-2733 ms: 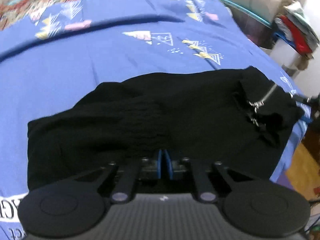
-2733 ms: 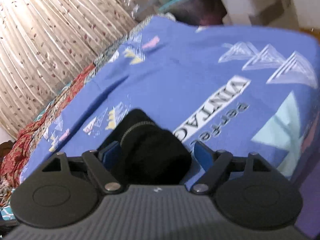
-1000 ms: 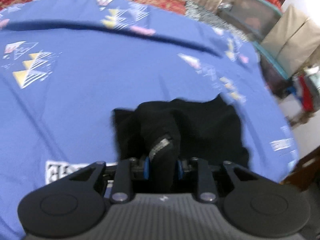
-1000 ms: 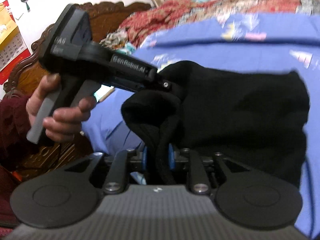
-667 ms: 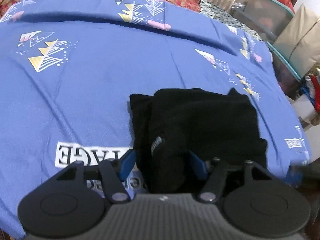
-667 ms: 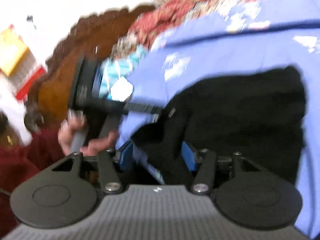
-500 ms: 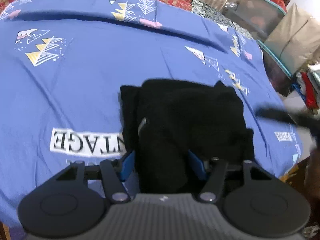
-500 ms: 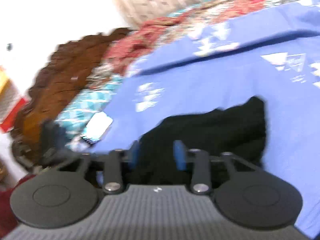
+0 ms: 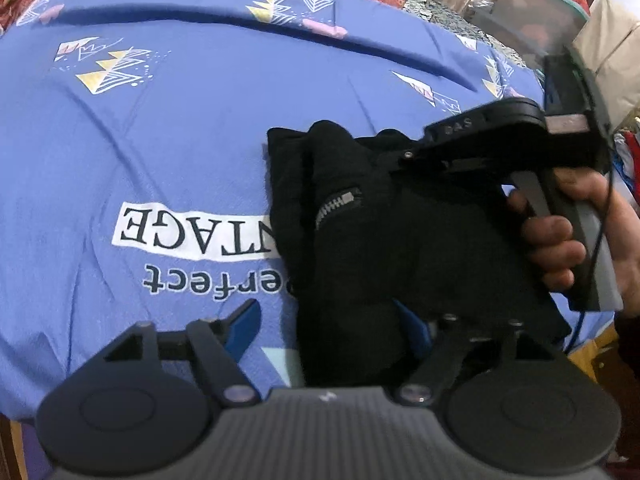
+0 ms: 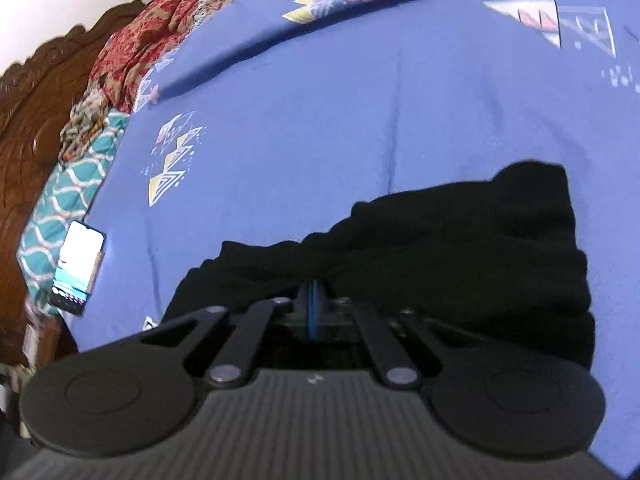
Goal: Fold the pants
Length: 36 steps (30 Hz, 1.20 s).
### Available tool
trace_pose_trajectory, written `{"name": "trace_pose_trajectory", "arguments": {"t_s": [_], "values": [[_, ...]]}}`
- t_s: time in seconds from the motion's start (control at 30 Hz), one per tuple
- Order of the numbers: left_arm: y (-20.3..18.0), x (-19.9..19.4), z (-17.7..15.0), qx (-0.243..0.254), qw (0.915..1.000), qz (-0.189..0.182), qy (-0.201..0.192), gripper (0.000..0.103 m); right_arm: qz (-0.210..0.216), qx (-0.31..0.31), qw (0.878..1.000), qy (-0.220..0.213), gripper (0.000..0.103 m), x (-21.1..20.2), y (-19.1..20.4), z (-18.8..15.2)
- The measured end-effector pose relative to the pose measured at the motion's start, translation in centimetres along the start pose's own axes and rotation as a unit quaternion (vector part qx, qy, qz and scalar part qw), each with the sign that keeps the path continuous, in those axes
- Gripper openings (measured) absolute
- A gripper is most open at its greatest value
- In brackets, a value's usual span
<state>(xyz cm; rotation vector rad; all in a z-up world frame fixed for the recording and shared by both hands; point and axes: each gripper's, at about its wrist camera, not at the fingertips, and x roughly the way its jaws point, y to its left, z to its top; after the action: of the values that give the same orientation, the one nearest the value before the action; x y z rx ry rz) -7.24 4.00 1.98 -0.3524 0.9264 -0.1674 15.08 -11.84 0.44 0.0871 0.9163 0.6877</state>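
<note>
The black pants (image 9: 384, 232) lie in a folded bundle on the blue printed bedsheet (image 9: 160, 132), with a silver zipper (image 9: 338, 206) showing on the near fold. My left gripper (image 9: 328, 320) is open, its blue pads wide apart around the bundle's near end. My right gripper (image 10: 312, 300) has its blue pads pressed together at the edge of the pants (image 10: 460, 248); whether cloth is pinched between them is hidden. The right gripper also shows in the left wrist view (image 9: 404, 160), held in a hand over the bundle's right side.
A lit phone (image 10: 78, 268) lies at the bed's left edge by a teal patterned cloth (image 10: 60, 200). A carved wooden headboard (image 10: 28, 120) and a red patterned blanket (image 10: 160, 12) lie beyond. Boxes and a storage bin (image 9: 536, 24) stand off the bed's far right.
My left gripper let go of the pants and opened wide. My right gripper opened, swung over to the other side of the bundle and shut its pads at the cloth edge.
</note>
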Motion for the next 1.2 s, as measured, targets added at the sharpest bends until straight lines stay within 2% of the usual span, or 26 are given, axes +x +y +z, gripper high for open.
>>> {"name": "trace_pose_trajectory", "arguments": {"t_s": [0.03,0.07,0.13,0.17,0.2,0.27,0.33,0.37,0.43,0.53,0.6,0.67,0.7,0.73,0.77,0.8,0.83,0.87,0.97,1.03,1.1,1.2], "values": [[0.2,-0.2,0.2,0.000,1.0000,-0.005,0.000,0.077,0.000,-0.007,1.000,-0.004,0.000,-0.5,0.0,0.2],[0.6,-0.5,0.4,-0.004,0.9999,-0.010,0.000,0.082,0.005,-0.011,1.000,-0.012,0.005,-1.1,0.1,0.0],[1.5,-1.4,1.0,-0.022,0.9995,-0.022,-0.004,0.092,0.034,-0.006,0.999,-0.031,0.018,-3.1,-0.9,-0.4],[2.1,-2.0,1.2,-0.032,0.9990,-0.030,-0.010,0.097,0.050,-0.004,0.998,-0.044,0.040,-4.6,-1.3,-0.9],[2.7,-2.4,1.5,-0.040,0.9983,-0.039,-0.016,0.101,0.058,-0.005,0.996,-0.062,0.068,-6.0,-1.7,-1.3],[3.4,-2.8,1.9,-0.047,0.9974,-0.051,-0.019,0.103,0.049,-0.006,0.993,-0.106,0.090,-9.3,-2.7,-2.9],[3.7,-2.4,2.4,-0.051,0.9966,-0.064,-0.013,0.103,0.037,-0.007,0.990,-0.139,0.089,-12.0,-4.1,-4.8],[3.7,-2.0,2.6,-0.053,0.9958,-0.074,-0.007,0.103,0.032,-0.001,0.990,-0.140,0.090,-12.4,-4.9,-5.4],[3.3,-0.8,3.1,-0.058,0.9936,-0.097,0.007,0.103,0.020,0.026,0.991,-0.130,0.090,-12.7,-6.6,-6.9],[2.8,2.3,3.8,-0.059,0.9904,-0.121,0.032,0.103,0.024,0.071,0.992,-0.101,0.090,-11.6,-8.9,-8.3],[3.0,4.9,3.7,-0.085,0.9852,-0.137,0.058,0.103,0.054,0.108,0.989,-0.089,0.091,-10.4,-9.6,-8.7],[3.0,5.6,3.6,-0.106,0.9818,-0.154,0.033,0.102,0.094,0.143,0.982,-0.082,0.091,-8.9,-9.7,-8.8],[2.6,6.0,3.7,-0.115,0.9799,-0.159,0.035,0.095,0.102,0.146,0.980,-0.088,0.088,-8.3,-9.4,-8.6],[2.0,6.2,3.9,-0.114,0.9784,-0.168,0.038,0.084,0.106,0.144,0.980,-0.088,0.079,-8.1,-8.9,-8.2],[1.3,6.1,4.1,-0.108,0.9805,-0.159,0.040,0.069,0.116,0.144,0.980,-0.076,0.051,-7.7,-8.3,-7.6],[0.8,5.8,4.4,-0.098,0.9840,-0.144,0.037,0.061,0.128,0.149,0.979,-0.060,0.050,-7.4,-7.9,-7.0],[0.5,5.4,4.8,-0.089,0.9854,-0.141,0.034,0.055,0.119,0.145,0.980,-0.059,0.048,-7.4,-7.2,-6.4],[0.5,4.8,5.4,-0.085,0.9853,-0.145,0.031,0.048,0.105,0.112,0.986,-0.065,0.045,-7.8,-5.9,-5.6],[0.1,2.7,8.6,-0.055,0.9858,-0.158,-0.007,0.044,0.097,0.018,0.989,-0.108,0.041,-10.0,-2.8,-3.2],[-0.7,1.6,11.6,-0.016,0.9871,-0.150,-0.054,0.044,0.094,-0.024,0.984,-0.148,0.041,-11.1,-1.5,-0.8],[-1.7,1.3,15.3,0.035,0.9863,-0.126,-0.101,0.044,0.088,-0.061,0.976,-0.189,0.041,-11.5,-0.5,2.3],[-2.2,3.0,20.6,0.065,0.9824,-0.103,-0.142,0.046,0.067,-0.111,0.961,-0.243,0.042,-11.3,0.0,7.2]]}}
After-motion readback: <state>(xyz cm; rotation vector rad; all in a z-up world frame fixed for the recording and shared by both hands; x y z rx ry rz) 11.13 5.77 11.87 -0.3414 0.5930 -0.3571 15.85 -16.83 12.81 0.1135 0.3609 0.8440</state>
